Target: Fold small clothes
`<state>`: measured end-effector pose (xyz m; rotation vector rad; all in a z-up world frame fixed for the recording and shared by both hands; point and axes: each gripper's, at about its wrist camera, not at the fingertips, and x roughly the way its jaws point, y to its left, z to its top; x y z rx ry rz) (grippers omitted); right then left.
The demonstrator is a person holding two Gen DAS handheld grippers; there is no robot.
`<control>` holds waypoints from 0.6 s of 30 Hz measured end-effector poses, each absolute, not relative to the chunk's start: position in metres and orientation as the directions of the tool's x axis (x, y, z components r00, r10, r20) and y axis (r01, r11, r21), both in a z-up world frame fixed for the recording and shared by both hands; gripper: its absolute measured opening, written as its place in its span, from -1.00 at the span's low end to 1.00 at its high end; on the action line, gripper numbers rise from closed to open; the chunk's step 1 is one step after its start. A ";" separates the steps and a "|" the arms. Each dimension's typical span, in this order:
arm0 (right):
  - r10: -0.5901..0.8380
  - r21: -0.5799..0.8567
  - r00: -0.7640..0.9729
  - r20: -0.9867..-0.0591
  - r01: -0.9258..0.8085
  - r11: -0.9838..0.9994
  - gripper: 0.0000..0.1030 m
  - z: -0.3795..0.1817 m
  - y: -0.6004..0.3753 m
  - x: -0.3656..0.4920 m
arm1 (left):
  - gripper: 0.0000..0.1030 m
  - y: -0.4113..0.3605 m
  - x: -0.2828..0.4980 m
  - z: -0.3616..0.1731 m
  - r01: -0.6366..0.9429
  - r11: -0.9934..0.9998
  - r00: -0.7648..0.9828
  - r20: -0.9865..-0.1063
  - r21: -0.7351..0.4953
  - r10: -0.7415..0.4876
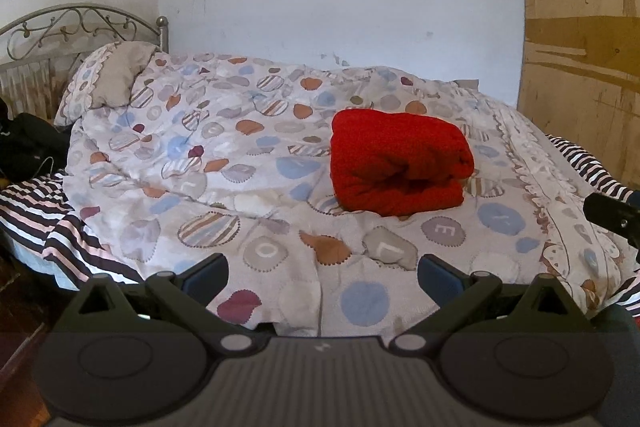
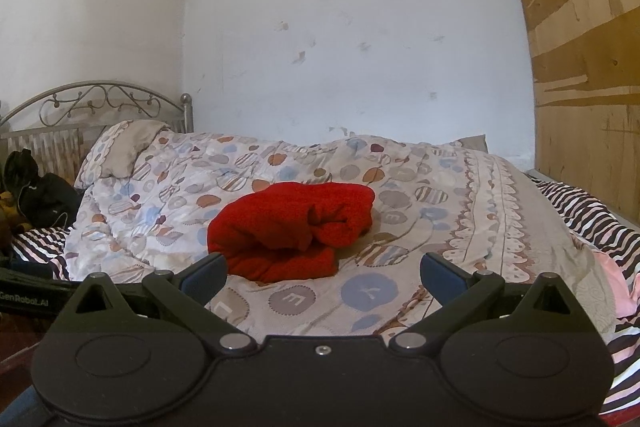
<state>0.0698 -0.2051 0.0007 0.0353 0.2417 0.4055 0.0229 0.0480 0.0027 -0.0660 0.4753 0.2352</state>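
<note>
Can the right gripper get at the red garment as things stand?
Probably yes. The right gripper is open and empty, aimed at the red garment, which lies folded on the quilt just ahead. Only bare quilt shows between the fingers and the cloth; the left gripper is off to the side.

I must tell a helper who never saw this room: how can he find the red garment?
Look at the bed's patterned quilt. Near its middle lies the red garment, folded into a thick bundle. It is the only plain bright red thing there.
</note>
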 end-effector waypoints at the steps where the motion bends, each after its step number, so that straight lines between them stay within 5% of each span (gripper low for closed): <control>1: 0.395 0.080 0.890 -0.227 -0.387 0.919 0.99 0.001 -0.205 0.070 | 0.99 0.048 0.023 0.003 -0.241 0.971 0.862 -0.460 -0.006 0.211; 18: 0.397 0.073 0.890 -0.226 -0.391 0.917 0.99 0.000 -0.205 0.068 | 0.99 0.047 0.023 0.006 -0.231 0.973 0.870 -0.448 -0.004 0.205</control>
